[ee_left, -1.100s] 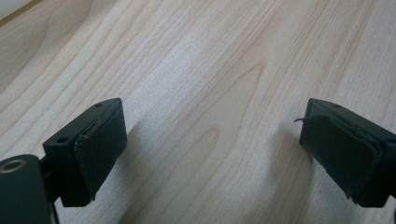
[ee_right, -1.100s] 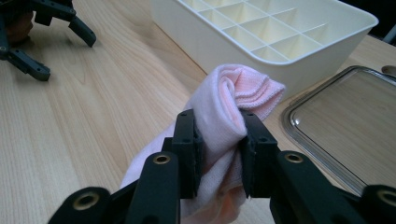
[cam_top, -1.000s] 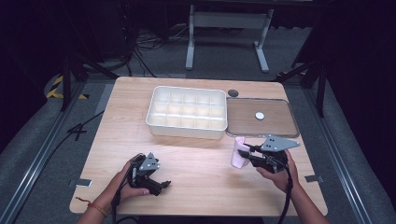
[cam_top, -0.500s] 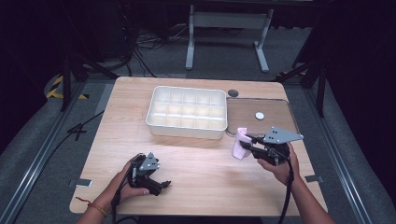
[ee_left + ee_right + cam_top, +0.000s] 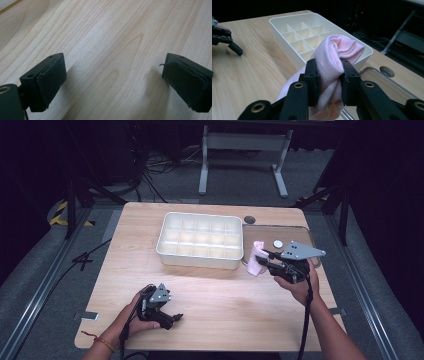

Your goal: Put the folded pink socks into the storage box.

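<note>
My right gripper is shut on a pink cloth, held just above the table beside the right end of the white divided tray. In the right gripper view the cloth bulges up between the two jaws, with the tray behind it. My left gripper rests low over the wood near the front left of the table. In the left gripper view its pads stand wide apart with bare wood between them, so it is open.
A clear tray lid lies at the right of the white tray, with a small white disc on it. A round hole sits in the table behind it. Dark floor, cables and a metal stand lie beyond the table.
My right gripper has lifted the pink cloth and carried it up and toward the back, closer to the white tray's right end. The left gripper has stayed in place.
</note>
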The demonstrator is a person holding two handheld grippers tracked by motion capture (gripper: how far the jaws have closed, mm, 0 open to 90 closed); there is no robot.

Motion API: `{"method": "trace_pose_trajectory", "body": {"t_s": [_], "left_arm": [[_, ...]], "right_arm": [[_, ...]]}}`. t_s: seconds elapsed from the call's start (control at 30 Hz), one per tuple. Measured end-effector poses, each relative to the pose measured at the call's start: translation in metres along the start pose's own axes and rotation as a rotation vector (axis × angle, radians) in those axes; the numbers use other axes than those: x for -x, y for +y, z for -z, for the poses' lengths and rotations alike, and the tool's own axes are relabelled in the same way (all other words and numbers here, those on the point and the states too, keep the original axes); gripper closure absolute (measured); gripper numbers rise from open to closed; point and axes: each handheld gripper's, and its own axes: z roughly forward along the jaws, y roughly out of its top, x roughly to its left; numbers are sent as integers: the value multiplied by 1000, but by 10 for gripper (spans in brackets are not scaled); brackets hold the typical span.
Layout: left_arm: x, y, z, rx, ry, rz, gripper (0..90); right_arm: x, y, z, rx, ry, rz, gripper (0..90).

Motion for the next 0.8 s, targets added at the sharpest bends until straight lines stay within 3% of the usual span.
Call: {"method": "trace_pose_trajectory", "body": {"t_s": [0.5,0.8], "left_arm": [[0,0,0,0,-1,1,56],[0,0,0,3,-1,5,56]], "right_arm": [[-4,24,-21,-4,8,37,710],[-5,35,-37,-34,-8,70,710]]}}
